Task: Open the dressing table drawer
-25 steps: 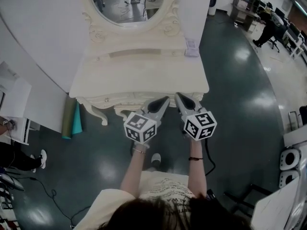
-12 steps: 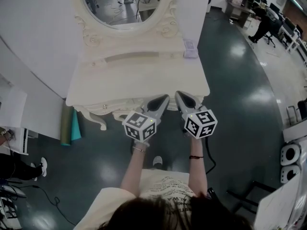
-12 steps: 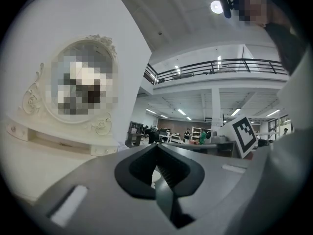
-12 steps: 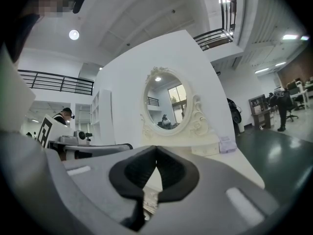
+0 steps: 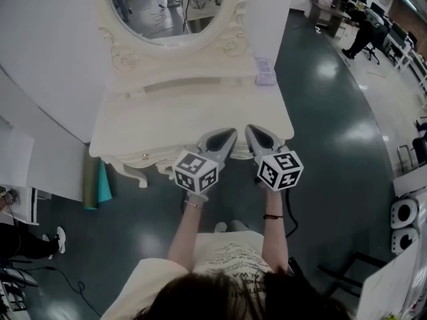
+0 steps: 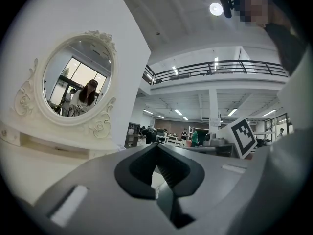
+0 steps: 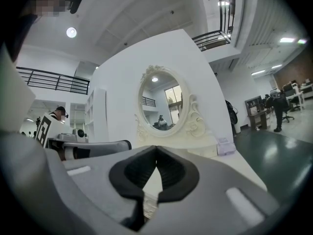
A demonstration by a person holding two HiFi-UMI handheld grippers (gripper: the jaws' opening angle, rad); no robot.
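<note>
Head view: left gripper (image 5: 229, 135) and right gripper (image 5: 251, 131), both clenched empty, are carried farther over the dressing table (image 5: 160, 119) edge than 1 second ago; drawer is judged ungripped.

head view: steeply down | gripper views: level — all share dressing table (image 5: 167, 122)

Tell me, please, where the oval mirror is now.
In the head view the oval mirror is at the top, slightly left of centre. It stands upright at the back edge of the cream dressing table.
</note>
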